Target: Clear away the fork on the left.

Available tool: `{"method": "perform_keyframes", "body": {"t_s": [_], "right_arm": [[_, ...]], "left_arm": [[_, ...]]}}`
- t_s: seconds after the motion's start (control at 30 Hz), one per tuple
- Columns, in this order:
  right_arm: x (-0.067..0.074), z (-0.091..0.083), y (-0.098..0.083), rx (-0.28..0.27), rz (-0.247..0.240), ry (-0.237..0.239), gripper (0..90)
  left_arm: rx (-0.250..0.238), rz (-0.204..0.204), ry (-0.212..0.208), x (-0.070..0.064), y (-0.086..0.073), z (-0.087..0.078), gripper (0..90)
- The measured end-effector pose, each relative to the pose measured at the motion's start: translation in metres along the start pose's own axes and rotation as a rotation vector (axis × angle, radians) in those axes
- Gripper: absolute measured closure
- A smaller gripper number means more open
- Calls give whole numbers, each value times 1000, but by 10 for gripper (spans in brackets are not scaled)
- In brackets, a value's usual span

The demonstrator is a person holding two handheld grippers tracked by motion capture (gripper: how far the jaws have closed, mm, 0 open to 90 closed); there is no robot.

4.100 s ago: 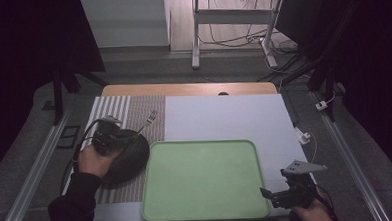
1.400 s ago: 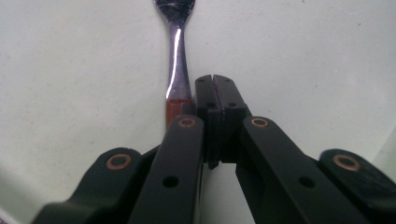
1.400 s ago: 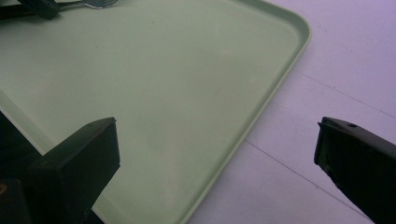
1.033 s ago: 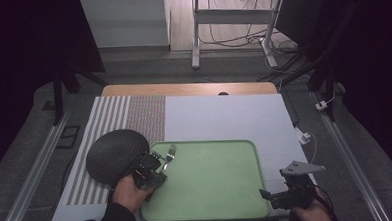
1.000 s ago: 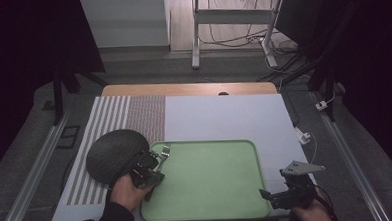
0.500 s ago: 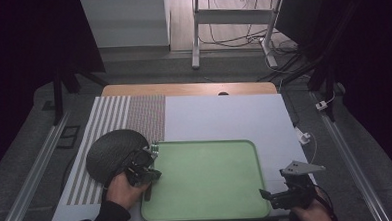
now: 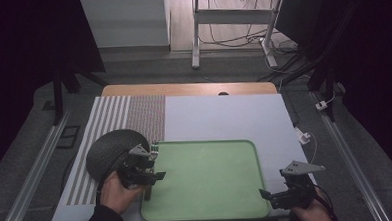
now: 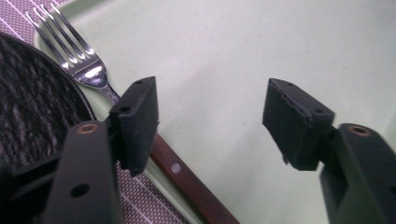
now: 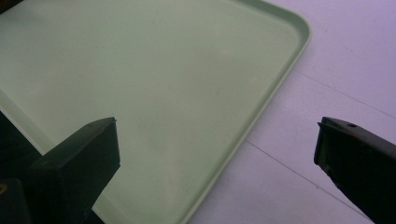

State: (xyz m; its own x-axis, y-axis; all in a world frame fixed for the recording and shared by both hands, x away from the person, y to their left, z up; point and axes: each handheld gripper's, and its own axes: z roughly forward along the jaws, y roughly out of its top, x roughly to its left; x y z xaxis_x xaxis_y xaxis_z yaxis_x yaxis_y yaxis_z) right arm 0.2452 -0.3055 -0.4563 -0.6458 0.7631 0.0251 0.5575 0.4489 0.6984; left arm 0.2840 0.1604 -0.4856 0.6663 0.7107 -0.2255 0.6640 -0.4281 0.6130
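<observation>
Fingers [image 8: 135, 119] of my left gripper [image 7: 154, 170] have just been opening, nothing between them; the fork [image 8: 88, 70] lies on the tray [image 7: 212, 190] edge beside the plate [image 7: 108, 149] (right gripper [image 7: 263, 194] gapes idle). Next, I judge, I lift clear.

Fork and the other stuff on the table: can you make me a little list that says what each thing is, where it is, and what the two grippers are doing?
fork: lies across the tray's left rim, tines on the tray, brown handle toward the mat
tray: green, in front of the person
plate: dark, round, left of the tray, on the striped mat
left gripper: its fingers have just been opening; fork lies beside the left one, not between them
right gripper: open, at the tray's near right corner, holding nothing
</observation>
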Motion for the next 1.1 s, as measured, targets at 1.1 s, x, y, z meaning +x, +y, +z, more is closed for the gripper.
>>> {"method": "perform_keyframes", "body": {"t_s": [1.1], "right_arm": [[0,0,0,-1,10,-3,3]], "left_arm": [[-200,-81,47,1,-68,-81,64]]}}
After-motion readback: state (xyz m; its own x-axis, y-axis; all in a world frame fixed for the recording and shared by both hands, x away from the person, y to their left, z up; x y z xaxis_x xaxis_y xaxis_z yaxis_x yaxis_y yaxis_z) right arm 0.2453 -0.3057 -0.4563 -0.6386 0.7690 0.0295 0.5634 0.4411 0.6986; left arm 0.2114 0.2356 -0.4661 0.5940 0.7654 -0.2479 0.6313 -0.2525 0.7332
